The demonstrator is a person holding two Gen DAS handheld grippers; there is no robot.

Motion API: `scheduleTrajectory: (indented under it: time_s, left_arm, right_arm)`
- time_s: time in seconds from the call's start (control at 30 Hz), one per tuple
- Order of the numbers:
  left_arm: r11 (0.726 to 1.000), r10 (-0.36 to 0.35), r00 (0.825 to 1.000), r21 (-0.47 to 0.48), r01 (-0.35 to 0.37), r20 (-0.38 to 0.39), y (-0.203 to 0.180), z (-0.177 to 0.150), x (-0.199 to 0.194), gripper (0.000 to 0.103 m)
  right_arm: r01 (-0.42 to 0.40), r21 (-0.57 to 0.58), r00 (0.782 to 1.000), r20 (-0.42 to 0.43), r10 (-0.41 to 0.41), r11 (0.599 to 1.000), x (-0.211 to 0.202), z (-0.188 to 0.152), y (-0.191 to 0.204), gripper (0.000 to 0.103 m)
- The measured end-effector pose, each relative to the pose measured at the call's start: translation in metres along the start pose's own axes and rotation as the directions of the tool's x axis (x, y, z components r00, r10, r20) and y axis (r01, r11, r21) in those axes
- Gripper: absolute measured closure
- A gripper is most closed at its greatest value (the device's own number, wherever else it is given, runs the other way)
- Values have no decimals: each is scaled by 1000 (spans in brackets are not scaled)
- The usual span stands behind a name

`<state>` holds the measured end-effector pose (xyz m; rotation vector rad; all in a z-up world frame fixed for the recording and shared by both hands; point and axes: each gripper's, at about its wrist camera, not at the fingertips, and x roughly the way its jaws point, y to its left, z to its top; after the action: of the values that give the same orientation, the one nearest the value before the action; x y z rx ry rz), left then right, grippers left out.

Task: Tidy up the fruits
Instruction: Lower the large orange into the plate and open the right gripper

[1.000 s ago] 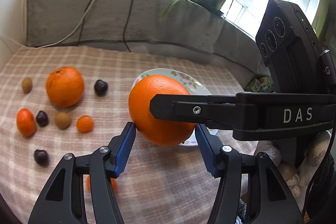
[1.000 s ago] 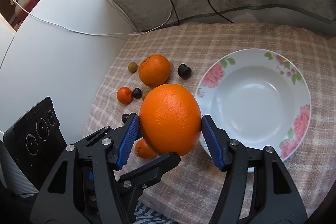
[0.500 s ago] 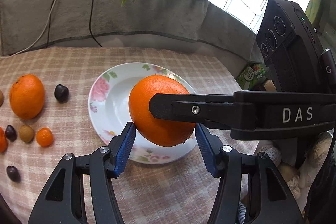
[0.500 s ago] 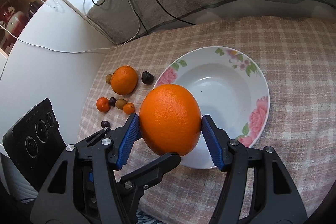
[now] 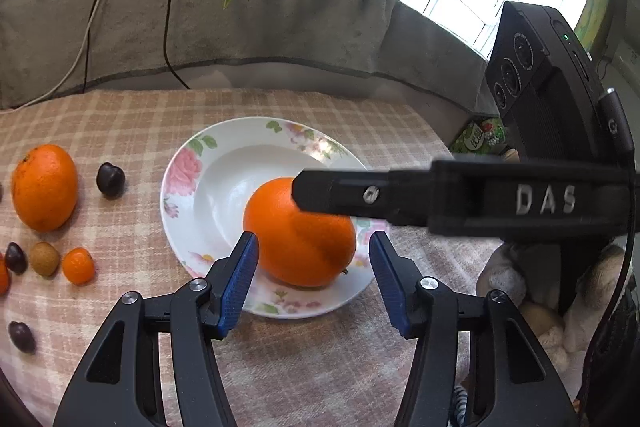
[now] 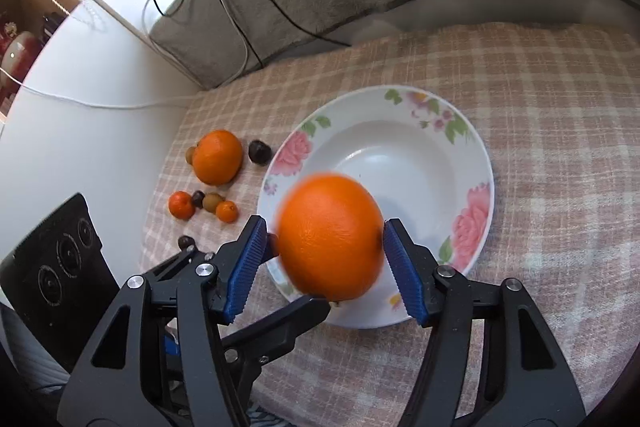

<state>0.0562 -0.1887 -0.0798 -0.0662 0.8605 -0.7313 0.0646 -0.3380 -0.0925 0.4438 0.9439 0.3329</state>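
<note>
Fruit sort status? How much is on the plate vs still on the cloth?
Done: nothing settled yet. In hand: the large orange sits low on the plate, between the right gripper fingers. A gap shows at one pad and the orange is blurred, so it looks released. Left: the second orange, dark fruits, brown fruit and small orange fruit, all on the cloth.

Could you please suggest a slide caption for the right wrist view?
Large orange blurred between the right claw's blue pads, over the near rim of a floral plate, smaller fruit left on the checked cloth.
</note>
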Motion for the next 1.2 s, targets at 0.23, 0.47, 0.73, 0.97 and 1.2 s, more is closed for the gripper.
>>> scheduleTrajectory:
  time_s: [0.23,0.47,0.73,0.97,1.2]
  left_arm:
    - [1000,12,1000,-18,-11,8,7,-4,-7,47]
    - [999,31,999,-15,-30,42,12,-8,-22,47]
    - [996,82,993,-39,-79,86,32,-11,-46,45]
    - [982,177,979,-79,-169,103,67,-20,-72,45]
    - [953,283,953,-148,-266,109,109,-32,-98,45]
  right_arm:
    - [37,-49,998,61,-34,998,-17,5,13,38]
    - [71,-94,994,85,-63,993,-17,1,23,32]
    - [106,-150,986,142,-84,983,-18,1,39,22]
    - [130,-210,982,164,-96,969,-12,0,56,22]
    - [135,-303,983,157,-90,943,4,-3,80,22]
